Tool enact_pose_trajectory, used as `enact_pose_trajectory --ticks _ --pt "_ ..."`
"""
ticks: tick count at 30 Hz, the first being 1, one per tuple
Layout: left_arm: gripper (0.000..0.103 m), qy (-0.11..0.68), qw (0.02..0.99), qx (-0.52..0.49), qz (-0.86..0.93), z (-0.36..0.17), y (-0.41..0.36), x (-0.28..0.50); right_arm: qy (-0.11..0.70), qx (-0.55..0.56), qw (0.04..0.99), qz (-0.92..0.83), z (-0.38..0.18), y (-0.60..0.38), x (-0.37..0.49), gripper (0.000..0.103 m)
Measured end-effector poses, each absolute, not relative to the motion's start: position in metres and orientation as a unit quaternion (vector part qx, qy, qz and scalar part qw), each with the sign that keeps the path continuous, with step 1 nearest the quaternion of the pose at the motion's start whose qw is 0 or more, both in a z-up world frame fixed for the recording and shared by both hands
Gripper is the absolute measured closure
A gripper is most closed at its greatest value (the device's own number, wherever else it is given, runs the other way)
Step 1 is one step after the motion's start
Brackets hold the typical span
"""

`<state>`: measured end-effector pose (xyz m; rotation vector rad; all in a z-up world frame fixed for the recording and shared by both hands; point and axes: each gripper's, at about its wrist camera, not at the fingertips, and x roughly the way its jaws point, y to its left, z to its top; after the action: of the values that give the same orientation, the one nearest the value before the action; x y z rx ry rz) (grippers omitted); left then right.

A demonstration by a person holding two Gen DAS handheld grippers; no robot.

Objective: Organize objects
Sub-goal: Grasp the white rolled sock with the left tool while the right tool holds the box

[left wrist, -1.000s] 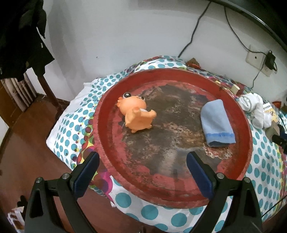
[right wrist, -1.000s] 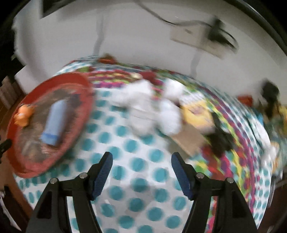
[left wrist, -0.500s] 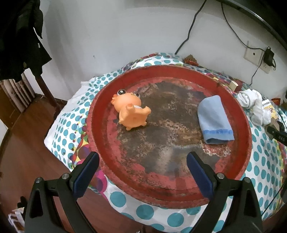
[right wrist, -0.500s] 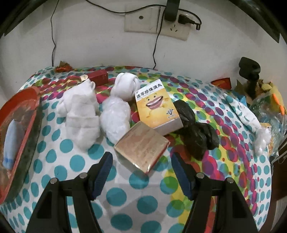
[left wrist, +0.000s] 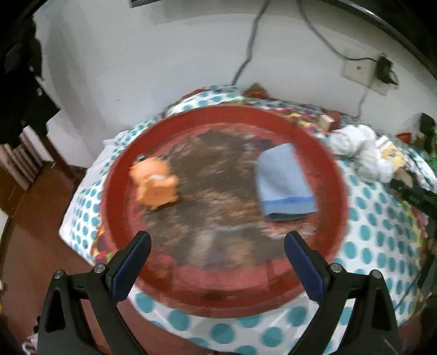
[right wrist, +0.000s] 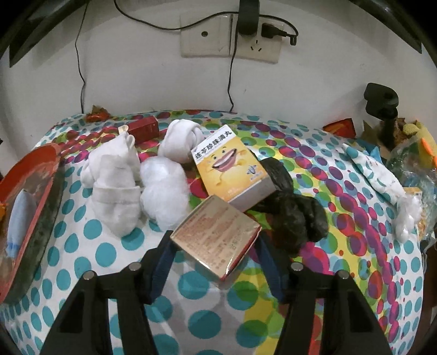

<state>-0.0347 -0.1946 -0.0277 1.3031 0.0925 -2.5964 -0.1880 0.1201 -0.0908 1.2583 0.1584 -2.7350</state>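
A wall socket (right wrist: 230, 37) with a black plug (right wrist: 248, 17) — cables (right wrist: 231, 82) hang down the white wall (right wrist: 136, 76).

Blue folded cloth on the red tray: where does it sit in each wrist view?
Left wrist: blue folded cloth lies right of centre on the red tray, apart from the orange toy.
Right wrist: a sliver of it at the far left edge.
Shared landmark: white socks.

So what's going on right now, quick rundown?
Left tongs open, empty, over red tray. Right tongs straddling the flat gold box, grip unclear. Yellow box and black bag crowd it.
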Motion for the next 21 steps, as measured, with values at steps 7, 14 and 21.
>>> enact_pose_trajectory --ticks 7,14,21 --pt "0.005 0.001 0.052 0.443 -0.895 -0.012 -0.131 -0.061 0.078 0.402 0.084 -0.908 -0.095 0.152 -0.175 0.043" --pt "0.005 0.005 -0.045 0.456 -0.889 -0.019 -0.060 -0.102 0.103 0.389 0.093 -0.911 -0.096 0.175 -0.166 0.042" --pt "0.005 0.001 -0.039 0.468 -0.883 -0.042 -0.024 -0.151 0.101 0.385 0.102 -0.912 -0.095 0.179 -0.163 0.042"
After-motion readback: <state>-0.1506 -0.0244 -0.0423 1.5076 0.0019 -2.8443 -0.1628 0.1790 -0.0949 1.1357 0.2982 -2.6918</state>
